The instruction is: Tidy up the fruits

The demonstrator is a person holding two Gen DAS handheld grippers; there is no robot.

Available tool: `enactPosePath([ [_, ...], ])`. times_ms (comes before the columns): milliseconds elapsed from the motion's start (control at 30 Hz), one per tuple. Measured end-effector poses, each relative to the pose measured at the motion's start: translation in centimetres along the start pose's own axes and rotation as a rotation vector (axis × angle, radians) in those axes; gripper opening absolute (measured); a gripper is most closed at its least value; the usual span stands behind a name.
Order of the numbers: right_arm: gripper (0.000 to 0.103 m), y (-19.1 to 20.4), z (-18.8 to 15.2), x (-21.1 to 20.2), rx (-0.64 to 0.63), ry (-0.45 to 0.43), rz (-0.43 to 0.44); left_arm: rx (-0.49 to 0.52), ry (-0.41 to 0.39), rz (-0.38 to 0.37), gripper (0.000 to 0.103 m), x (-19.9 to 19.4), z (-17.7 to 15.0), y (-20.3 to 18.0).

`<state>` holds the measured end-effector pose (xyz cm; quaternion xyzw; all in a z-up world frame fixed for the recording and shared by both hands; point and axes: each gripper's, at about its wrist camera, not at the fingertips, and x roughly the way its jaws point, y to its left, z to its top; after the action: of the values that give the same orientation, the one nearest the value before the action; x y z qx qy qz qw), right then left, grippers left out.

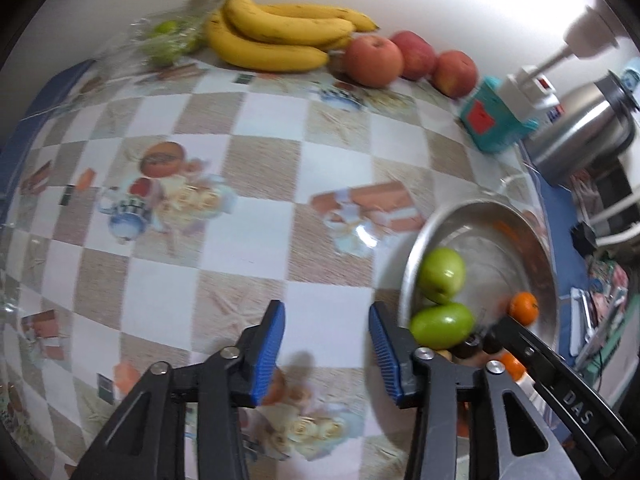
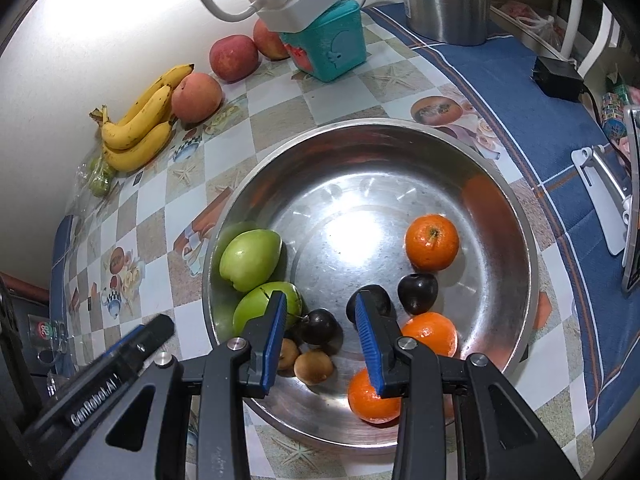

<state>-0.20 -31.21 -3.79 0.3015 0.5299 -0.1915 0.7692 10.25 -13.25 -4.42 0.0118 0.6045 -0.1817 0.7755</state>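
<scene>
The steel bowl point(image 2: 516, 216) on the checkered tabletop point(image 1: 264, 120) holds two green apples point(image 2: 250, 254), three oranges point(image 2: 432, 242), dark plums point(image 2: 417, 288) and small brown fruits point(image 2: 313, 367). Over it hangs the right claw point(image 2: 320, 308), jaws apart and empty. The left claw point(image 1: 326, 322), also apart and empty, is over bare tabletop just beside the bowl; bananas point(image 1: 272, 36) and red apples point(image 1: 374, 60) lie by the wall.

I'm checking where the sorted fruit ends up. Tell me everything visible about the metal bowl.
The metal bowl is wide, round, shallow, shiny steel, standing upright on the checkered tablecloth. Inside lie two green apples, three oranges, dark plums and brown kiwis, clustered towards the near side. Its far half is bare and reflects light.
</scene>
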Motion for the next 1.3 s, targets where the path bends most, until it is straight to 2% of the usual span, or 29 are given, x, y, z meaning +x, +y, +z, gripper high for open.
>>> enactPosePath([
  [67,0.036,0.3,0.0,0.0,-0.010,-0.001,-0.001,-0.004,-0.009,0.019,0.056,-0.1,0.1,0.4],
  [200,0.037,1.0,-0.2,0.2,-0.042,0.003,-0.009,-0.013,-0.020,0.068,0.075,-0.1,0.4,1.2],
  [267,0.055,1.4,-0.3,0.3,-0.060,0.002,-0.018,-0.012,-0.020,0.112,0.079,0.1,0.3,1.6],
  [300,0.059,1.6,-0.4,0.4,-0.069,0.001,-0.024,-0.012,-0.020,0.132,0.083,0.3,0.2,1.9],
  [433,0.073,2.3,-0.7,0.7,-0.104,0.003,-0.041,-0.026,-0.021,0.179,0.095,0.5,0.1,3.0],
  [500,0.075,2.6,-0.8,0.9,-0.114,0.005,-0.047,-0.036,-0.023,0.197,0.103,0.6,0.0,3.6],
  [667,0.077,3.4,-1.1,1.4,-0.139,0.011,-0.059,-0.042,-0.026,0.235,0.103,0.7,-0.5,4.6],
  [733,0.085,3.8,-1.3,1.5,-0.154,0.008,-0.063,-0.036,-0.035,0.248,0.103,0.5,-0.7,4.7],
  [967,0.087,4.6,-2.1,1.4,-0.180,-0.008,-0.067,-0.024,-0.058,0.276,0.103,0.1,-1.8,5.6],
  [1100,0.087,5.0,-2.6,1.0,-0.185,-0.012,-0.053,-0.011,-0.101,0.324,0.103,-0.6,-2.3,6.1],
  [1300,0.087,5.2,-3.5,0.1,-0.186,-0.028,-0.038,0.014,-0.147,0.344,0.103,-1.7,-2.9,6.3],
])
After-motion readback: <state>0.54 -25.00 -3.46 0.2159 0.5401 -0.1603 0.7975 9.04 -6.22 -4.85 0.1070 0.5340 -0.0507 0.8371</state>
